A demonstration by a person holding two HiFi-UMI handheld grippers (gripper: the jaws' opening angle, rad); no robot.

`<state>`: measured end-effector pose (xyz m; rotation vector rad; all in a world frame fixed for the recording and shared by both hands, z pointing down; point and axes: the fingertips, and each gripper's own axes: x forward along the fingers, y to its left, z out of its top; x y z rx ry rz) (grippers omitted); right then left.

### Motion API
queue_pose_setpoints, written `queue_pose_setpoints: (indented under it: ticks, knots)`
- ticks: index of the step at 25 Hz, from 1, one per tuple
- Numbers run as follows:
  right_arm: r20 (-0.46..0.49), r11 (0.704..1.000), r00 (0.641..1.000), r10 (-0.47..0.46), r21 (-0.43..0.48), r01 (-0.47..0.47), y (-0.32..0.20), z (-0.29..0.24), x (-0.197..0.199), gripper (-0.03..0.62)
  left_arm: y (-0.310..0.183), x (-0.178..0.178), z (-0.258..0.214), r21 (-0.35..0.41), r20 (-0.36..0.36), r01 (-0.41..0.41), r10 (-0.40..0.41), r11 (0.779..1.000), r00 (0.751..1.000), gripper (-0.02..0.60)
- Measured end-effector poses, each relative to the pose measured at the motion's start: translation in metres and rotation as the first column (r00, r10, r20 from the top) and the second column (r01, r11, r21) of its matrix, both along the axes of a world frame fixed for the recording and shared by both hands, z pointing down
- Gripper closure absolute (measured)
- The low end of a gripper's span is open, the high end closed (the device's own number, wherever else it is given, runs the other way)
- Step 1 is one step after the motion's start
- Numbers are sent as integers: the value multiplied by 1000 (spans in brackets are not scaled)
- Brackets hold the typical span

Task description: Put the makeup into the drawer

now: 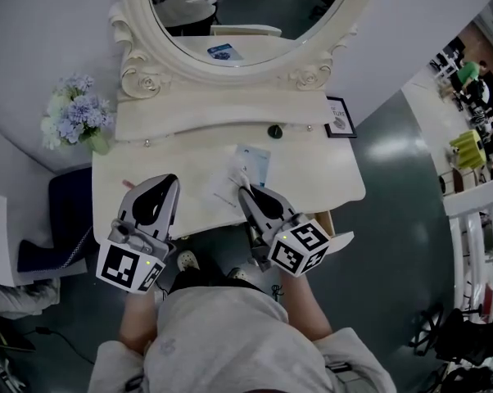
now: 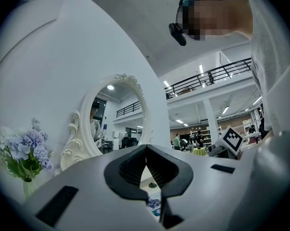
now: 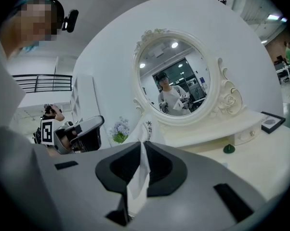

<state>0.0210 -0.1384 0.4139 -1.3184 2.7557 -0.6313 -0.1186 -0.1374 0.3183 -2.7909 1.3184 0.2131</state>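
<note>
My right gripper (image 1: 245, 191) is shut on a thin white makeup packet (image 3: 141, 172), which sticks up between its fingers above the cream vanity table (image 1: 328, 178). In the head view the packet (image 1: 227, 185) hangs over the table's front middle. A second packet, blue and white (image 1: 254, 164), lies flat on the table just beyond it. Through the gap of my left gripper (image 2: 146, 153) the blue packet (image 2: 154, 205) shows as well. The left gripper (image 1: 169, 180) hovers over the table's front left, shut with nothing in it. A drawer (image 1: 338, 237) seems to stand out under the table's front right, mostly hidden.
An oval mirror (image 1: 246, 23) with a carved frame rises at the back. A vase of pale blue flowers (image 1: 74, 115) stands at the back left, a small framed picture (image 1: 339, 118) at the back right. A small dark cone (image 1: 274, 130) sits near the mirror's shelf. A stool (image 1: 66, 219) is left of the table.
</note>
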Motion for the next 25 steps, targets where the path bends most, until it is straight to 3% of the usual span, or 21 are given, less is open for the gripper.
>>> queue_pose_setpoints:
  ticks: [10,25]
  knots:
    - [18,999,1000,8,35,-9,21,-10,34,557,22,30,-6,14,2,0,0,1000,1000,568]
    - [-60,998,996,62,-11,-62,51,31,111,557,46,87,-4,9,4,-17,17,1000,1000,568]
